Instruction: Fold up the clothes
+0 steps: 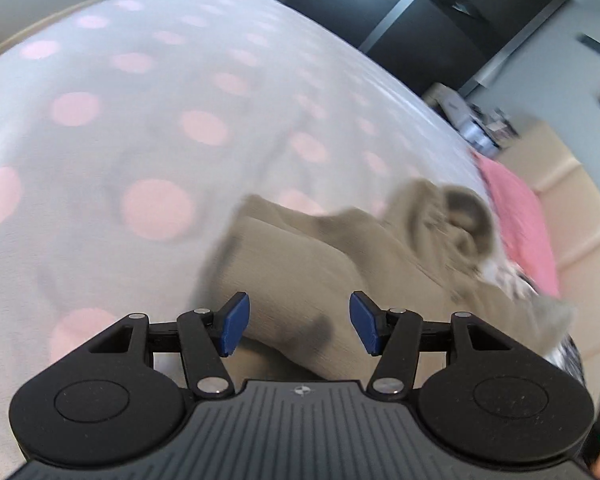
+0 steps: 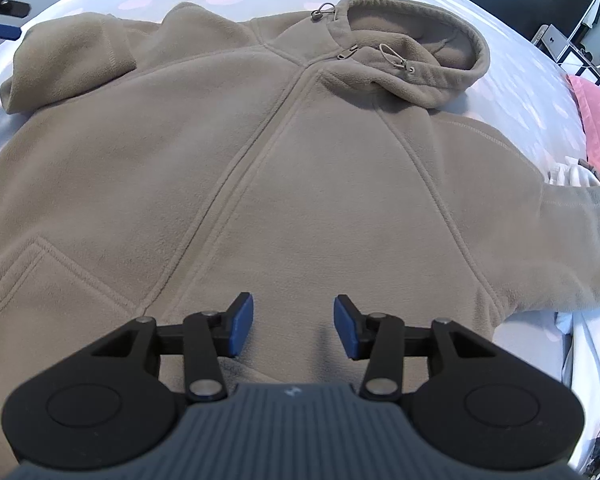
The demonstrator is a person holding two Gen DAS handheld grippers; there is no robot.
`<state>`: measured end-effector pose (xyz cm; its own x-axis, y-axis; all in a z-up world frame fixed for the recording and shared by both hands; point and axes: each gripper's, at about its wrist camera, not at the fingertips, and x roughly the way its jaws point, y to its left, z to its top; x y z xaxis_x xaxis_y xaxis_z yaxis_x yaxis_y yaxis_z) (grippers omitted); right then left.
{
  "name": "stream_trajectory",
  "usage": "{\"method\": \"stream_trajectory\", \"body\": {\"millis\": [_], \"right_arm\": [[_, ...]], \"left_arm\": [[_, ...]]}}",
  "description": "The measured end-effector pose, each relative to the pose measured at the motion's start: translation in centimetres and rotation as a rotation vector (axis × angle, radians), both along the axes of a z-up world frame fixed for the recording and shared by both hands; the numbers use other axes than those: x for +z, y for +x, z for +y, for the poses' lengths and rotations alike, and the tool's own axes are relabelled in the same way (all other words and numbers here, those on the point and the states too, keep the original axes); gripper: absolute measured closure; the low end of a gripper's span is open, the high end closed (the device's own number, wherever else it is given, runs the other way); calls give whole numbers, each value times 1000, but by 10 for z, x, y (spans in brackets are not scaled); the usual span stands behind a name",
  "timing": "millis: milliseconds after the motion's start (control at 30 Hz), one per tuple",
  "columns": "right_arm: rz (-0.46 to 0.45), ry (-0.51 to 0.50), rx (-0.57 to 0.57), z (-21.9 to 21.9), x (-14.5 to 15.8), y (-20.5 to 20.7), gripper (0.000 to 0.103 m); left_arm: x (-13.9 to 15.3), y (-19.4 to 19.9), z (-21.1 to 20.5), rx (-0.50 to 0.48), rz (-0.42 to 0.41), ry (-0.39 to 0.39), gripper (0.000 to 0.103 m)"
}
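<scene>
A beige fleece hoodie (image 2: 300,168) is seen laid flat, front up, on a white bedspread (image 2: 519,92) dotted with pink. The hood (image 2: 415,52) is turned toward the far side, with the zip pull (image 2: 345,53) and metal cord ends resting at the collar. One sleeve (image 2: 66,60) is folded in at the upper left of the right wrist view; the other sleeve (image 2: 571,236) is stretched out to the right edge. A kangaroo pocket seam is visible at the lower left.

The right gripper (image 2: 294,326) is held over the lower front of the hoodie, its blue pads parted and nothing caught between them. The left gripper (image 1: 300,326) is likewise spread wide and empty, poised above the hoodie (image 1: 339,272), which is blurred in the left wrist view. Whether either tool is touching the fleece cannot be told.

A pink pillow (image 2: 597,128) is glimpsed at the right of the bed, and dark cabinets (image 1: 419,12) are seen beyond it.
</scene>
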<state>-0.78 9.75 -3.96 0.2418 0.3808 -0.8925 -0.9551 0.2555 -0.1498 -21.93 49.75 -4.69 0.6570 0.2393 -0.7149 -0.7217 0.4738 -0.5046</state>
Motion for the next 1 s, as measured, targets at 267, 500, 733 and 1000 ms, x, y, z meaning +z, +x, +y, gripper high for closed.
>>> {"method": "stream_trajectory", "body": {"millis": [267,500,733,1000], "right_arm": [[-8,-13,23,1,-2,-1,54],[-14,-21,31,2,-4,-2,54],[-46,-30,39,1,-5,-2,54],[-60,-28,49,-1,-3,-6,54]], "left_arm": [[-43,9,21,56,83,-120,46],[-57,27,5,4,194,-105,47],[-14,17,-3,1,197,61,76],[58,-23,-1,134,187,329,85]]}}
